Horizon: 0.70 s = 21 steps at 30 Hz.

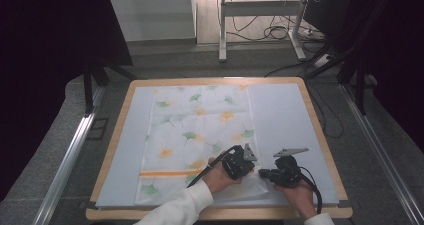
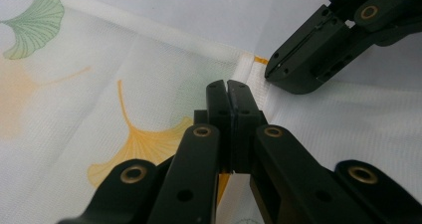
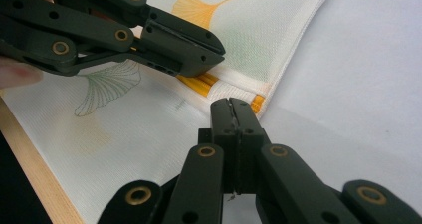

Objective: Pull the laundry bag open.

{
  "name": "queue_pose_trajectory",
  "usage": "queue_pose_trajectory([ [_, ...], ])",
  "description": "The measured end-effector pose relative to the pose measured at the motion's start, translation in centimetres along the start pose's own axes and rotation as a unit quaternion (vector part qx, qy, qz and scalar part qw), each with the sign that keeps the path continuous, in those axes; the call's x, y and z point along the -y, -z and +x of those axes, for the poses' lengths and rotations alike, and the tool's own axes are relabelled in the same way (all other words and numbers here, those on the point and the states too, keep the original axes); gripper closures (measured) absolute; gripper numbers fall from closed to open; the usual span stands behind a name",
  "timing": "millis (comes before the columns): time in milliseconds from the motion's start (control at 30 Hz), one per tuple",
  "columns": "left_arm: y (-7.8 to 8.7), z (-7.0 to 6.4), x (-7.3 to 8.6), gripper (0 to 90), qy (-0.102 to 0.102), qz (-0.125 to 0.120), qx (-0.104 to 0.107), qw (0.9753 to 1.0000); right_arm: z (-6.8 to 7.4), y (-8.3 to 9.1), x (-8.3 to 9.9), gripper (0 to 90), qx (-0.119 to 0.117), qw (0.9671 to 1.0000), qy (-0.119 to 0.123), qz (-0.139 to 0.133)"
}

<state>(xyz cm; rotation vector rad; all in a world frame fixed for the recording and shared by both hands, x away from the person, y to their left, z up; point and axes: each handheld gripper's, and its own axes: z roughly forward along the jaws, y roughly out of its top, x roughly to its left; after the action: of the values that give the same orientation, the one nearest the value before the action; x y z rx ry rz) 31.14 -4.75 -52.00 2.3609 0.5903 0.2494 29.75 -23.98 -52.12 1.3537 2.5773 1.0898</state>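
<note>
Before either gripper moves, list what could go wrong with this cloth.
1. Both the left gripper and the right gripper have jaws closed near the same corner of the ginkgo-print cloth; neither clearly pinches fabric, so a lift may leave it behind.
2. The grippers sit very close, so they could collide.
3. The near corner looks folded over; dragging may bunch the cloth on the pale mat.

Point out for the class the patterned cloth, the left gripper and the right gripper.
patterned cloth [image 1: 200, 130], high view, on the middle of the printed fabric.
left gripper [image 2: 230, 92], left gripper view, between its closed jaw tips.
right gripper [image 3: 232, 109], right gripper view, between its closed jaw tips.
</note>
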Motion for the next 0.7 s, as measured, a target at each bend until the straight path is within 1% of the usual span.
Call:
queue_pose_trajectory([
  [433, 0.7, 0.2, 0.7, 90.0, 0.000, 0.005, -0.003, 1.0000, 0.0, 0.0, 0.0, 89.3, -0.001, 1.0000, -0.001, 0.000],
  [700, 1.1, 0.5, 1.3, 90.0, 0.003, 0.002, -0.005, 1.0000, 0.0, 0.0, 0.0, 89.3, 0.000, 1.0000, -0.002, -0.002],
])
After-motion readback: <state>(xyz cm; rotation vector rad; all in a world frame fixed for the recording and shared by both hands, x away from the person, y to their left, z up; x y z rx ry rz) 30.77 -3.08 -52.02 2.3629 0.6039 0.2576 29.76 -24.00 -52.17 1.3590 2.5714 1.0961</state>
